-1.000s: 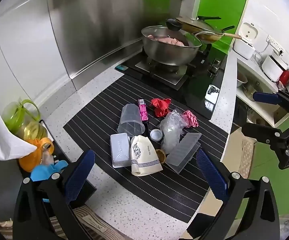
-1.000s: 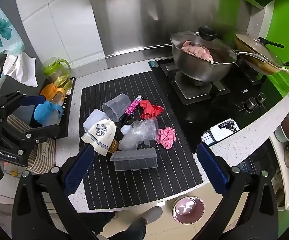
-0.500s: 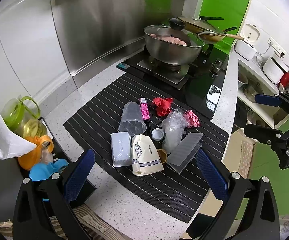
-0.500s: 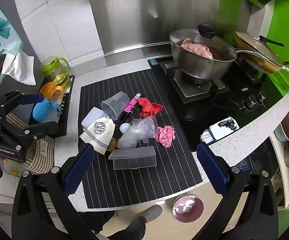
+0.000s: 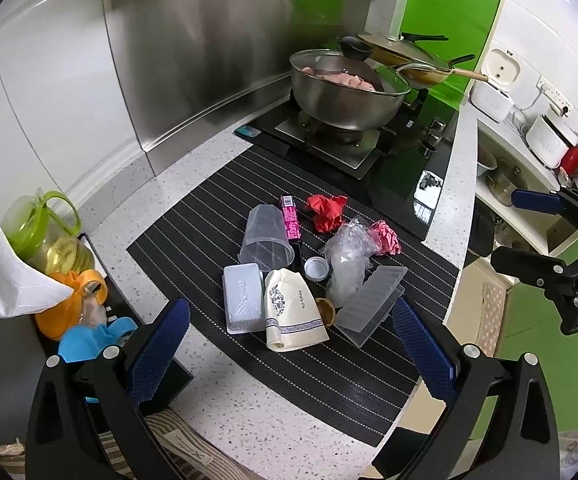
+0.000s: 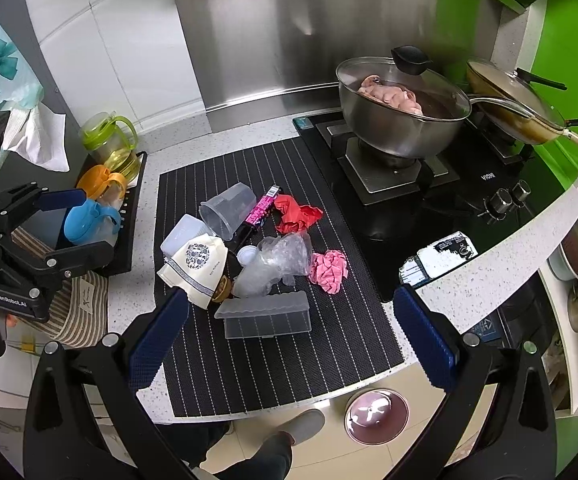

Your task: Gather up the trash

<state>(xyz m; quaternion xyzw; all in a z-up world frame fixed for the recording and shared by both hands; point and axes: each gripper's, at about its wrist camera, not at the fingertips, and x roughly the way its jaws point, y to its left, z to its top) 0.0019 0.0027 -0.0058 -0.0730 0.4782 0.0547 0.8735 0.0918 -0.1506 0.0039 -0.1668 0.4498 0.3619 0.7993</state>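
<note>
On the striped mat (image 6: 273, 364), the trash sits in one cluster around the bottle cap (image 6: 247, 255): the tipped cup (image 6: 227, 210) lies behind it toward the wall, the wrapper stick (image 6: 263, 205) just right of the cup, and the crumpled paper (image 6: 298, 213) right of that. Left of the cap lies the cloth pouch (image 6: 197, 264), resting on the flat lidded box (image 6: 179, 235), and touching the cap's right is the plastic bag (image 6: 275, 262), with the paper ball (image 6: 329, 267) beyond. In front of the cap, nearest the counter edge, sits the ridged tray (image 6: 265, 314); the stove (image 6: 417, 184) with the pot (image 6: 399, 120) stands well right of the cluster.
</note>
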